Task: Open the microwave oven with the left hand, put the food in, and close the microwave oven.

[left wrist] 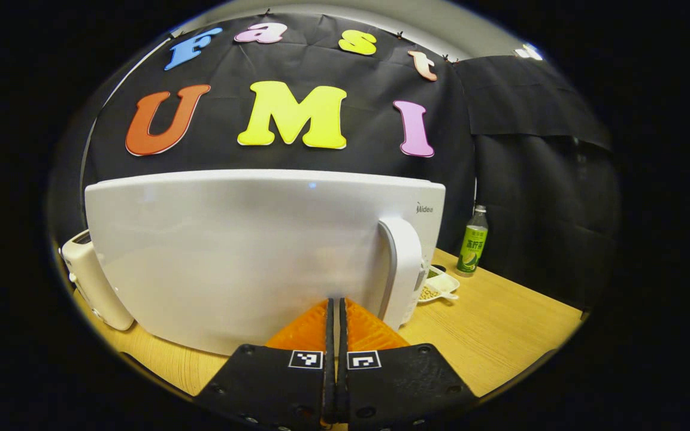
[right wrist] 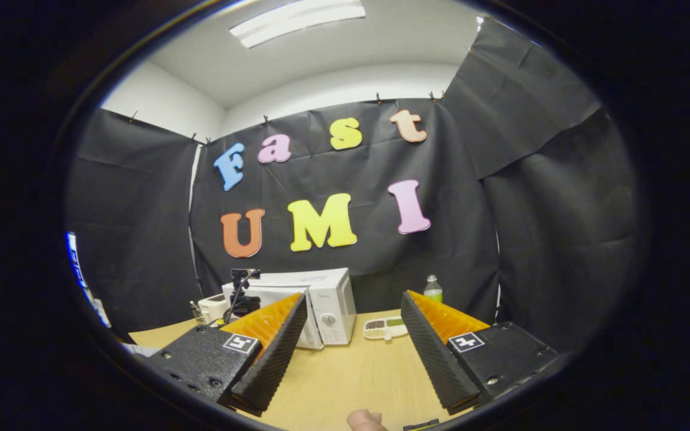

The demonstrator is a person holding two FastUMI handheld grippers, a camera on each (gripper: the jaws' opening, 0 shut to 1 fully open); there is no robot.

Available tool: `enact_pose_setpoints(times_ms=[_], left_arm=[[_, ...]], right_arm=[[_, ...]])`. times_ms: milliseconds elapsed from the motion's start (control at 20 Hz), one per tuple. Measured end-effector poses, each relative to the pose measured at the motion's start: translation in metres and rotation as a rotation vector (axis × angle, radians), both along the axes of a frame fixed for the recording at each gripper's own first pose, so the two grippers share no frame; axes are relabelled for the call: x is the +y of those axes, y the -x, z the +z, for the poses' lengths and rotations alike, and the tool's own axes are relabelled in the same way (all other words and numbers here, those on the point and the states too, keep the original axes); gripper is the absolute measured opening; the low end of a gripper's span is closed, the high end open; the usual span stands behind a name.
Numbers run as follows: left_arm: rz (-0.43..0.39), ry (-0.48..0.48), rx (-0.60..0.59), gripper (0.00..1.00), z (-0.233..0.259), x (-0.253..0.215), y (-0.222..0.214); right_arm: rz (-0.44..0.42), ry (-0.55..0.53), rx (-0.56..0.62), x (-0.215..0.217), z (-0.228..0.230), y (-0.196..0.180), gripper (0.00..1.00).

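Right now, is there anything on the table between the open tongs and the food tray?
No. In the right gripper view, only bare wooden table lies between the open right tongs and the food tray beside the microwave.

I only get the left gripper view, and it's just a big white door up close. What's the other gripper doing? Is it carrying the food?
Observer: No. The right gripper is wide open and empty.
Visitor: Is it close to the oven too?
Observer: It hangs well back. A bare stretch of table lies between it and the microwave.
Visitor: So where's the food?
Observer: In a compartment tray on the table. In the right gripper view it is just right of the microwave, and it holds dark, pale and green fillings.
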State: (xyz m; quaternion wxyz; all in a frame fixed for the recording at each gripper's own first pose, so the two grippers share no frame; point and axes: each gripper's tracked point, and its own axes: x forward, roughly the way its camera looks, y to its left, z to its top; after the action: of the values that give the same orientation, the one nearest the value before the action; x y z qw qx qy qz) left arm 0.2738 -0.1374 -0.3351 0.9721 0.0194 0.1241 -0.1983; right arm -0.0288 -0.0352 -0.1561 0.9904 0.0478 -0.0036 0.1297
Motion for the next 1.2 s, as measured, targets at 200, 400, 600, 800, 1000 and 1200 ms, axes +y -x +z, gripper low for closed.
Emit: enact_pose_setpoints(times_ms=[200,400,600,800,1000,1200], left_arm=[[-0.007,-0.001,0.039,0.02,-0.015,-0.016,-0.007],[0.051,-0.017,0.068,0.01,-0.025,-0.010,-0.005],[0.067,0.038,0.092,0.01,-0.018,-0.006,0.023],[0.099,0.063,0.022,0.02,0.022,0.006,0.064],[0.073,0.125,-0.035,0.66,0.075,0.002,0.115],[0.150,0.036,-0.100,0.95,0.119,0.024,0.157]], right_arm=[[-0.010,-0.003,0.039,-0.002,-0.011,-0.009,0.91],[0.003,-0.015,0.052,0.007,-0.012,-0.006,1.00],[0.017,-0.008,0.061,0.015,-0.012,-0.003,0.91],[0.017,-0.001,0.066,0.022,-0.011,0.004,1.00],[0.016,0.010,0.057,0.030,-0.003,0.012,1.00],[0.006,0.034,0.028,0.034,0.010,0.023,1.00]])
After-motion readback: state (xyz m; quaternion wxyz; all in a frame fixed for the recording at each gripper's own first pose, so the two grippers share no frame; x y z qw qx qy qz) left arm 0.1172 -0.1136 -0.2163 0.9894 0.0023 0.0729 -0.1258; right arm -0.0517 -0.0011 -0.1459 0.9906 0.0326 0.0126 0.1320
